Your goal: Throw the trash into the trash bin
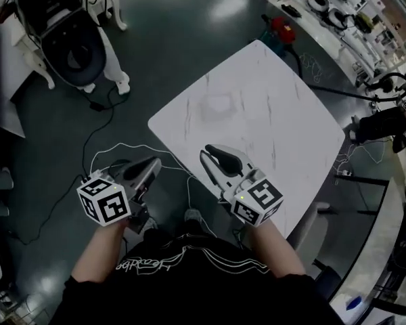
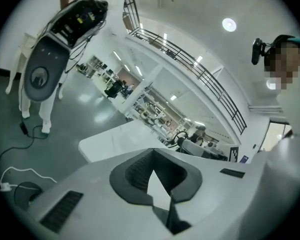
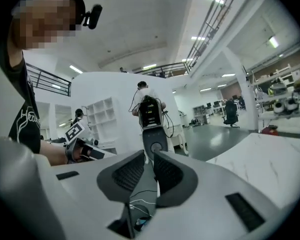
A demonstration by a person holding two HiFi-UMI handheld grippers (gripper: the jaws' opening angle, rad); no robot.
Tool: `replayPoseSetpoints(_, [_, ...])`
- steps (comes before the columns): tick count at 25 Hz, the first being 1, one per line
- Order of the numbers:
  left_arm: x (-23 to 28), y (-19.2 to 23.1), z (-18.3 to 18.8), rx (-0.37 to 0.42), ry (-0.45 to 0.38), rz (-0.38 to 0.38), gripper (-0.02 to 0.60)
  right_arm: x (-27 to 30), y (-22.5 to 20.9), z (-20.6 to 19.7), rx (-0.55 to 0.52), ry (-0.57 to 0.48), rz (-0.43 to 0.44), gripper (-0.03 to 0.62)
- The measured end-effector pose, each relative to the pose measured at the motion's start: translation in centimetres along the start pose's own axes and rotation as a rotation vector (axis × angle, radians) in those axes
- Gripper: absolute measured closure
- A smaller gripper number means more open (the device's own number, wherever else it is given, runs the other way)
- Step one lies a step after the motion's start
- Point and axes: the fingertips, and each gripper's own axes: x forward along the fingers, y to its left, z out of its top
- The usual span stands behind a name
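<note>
Nearest is the person's black shirt [image 1: 189,283], with both forearms reaching out from it. The left gripper [image 1: 154,162] is held over the dark floor [image 1: 189,19], just left of the table's near corner. Its jaws are closed, tips meeting, and a thin white wedge shows in the slit behind the tips (whether that is the table seen through the slit or something else, I cannot tell). The right gripper [image 1: 210,153] is beside it to the right, lying from above over the near edge of the white marbled table [image 1: 277,107]. Its pads stand almost together with a narrow slit between them, and only floor and cables show through that slit, so it holds nothing.

A white cable [image 1: 115,147] loops across the floor just beyond the left gripper. The trash and the trash bin cannot be made out in any view.

Farther off on the left stands a machine on white legs [image 1: 74,39], with a dark oval front and wires hanging from its top. Past the table's far corner a red object [image 1: 282,27] sits on the floor. Farthest right run benches [image 1: 338,9] crowded with equipment.
</note>
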Motion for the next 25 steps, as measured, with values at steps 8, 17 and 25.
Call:
replayPoseSetpoints(8, [3.4,-9.7,2.2,0.148,-0.037,-0.071,0.576,-6.5,-2.6,3.7,-0.075,-0.007,-0.057,0.538])
replayPoseSetpoints(17, [3.8,-10.9,1.6,0.255,-0.038,0.008,0.576,-5.9,-4.5,2.6,-0.088,0.041,-0.032,0.556])
replayPoseSetpoints(25, [3.4,-9.1,0.9,0.243,-0.032,0.043,0.577,-4.1,-6.3,-0.3,-0.040,0.102,-0.062,0.554])
